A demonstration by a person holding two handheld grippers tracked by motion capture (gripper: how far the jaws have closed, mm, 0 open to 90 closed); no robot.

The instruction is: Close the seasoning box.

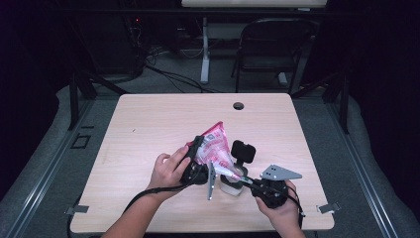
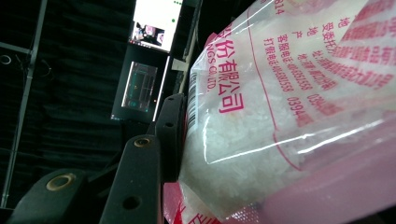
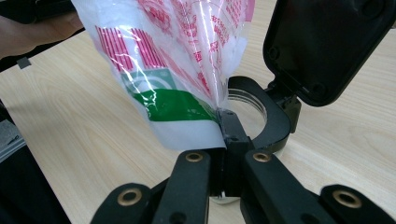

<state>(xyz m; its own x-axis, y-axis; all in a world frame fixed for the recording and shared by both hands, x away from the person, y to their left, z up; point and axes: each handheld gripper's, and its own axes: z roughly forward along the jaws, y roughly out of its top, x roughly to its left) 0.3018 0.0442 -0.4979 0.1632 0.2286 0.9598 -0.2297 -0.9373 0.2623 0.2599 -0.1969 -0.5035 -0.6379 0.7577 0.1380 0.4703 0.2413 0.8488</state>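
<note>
Table (image 1: 148,129) bears a white jar (image 1: 232,186) with its black lid (image 1: 243,150) flipped up. Above it hangs a pink-printed bag (image 1: 214,144): left gripper (image 1: 197,157) apparently clamps its side, right gripper (image 3: 223,140) pinches its lower corner, jaws pressed together.

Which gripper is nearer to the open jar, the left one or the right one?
Right. The right gripper pinches the bag's lower corner just over the jar; the left gripper grips the bag higher, farther away.
</note>
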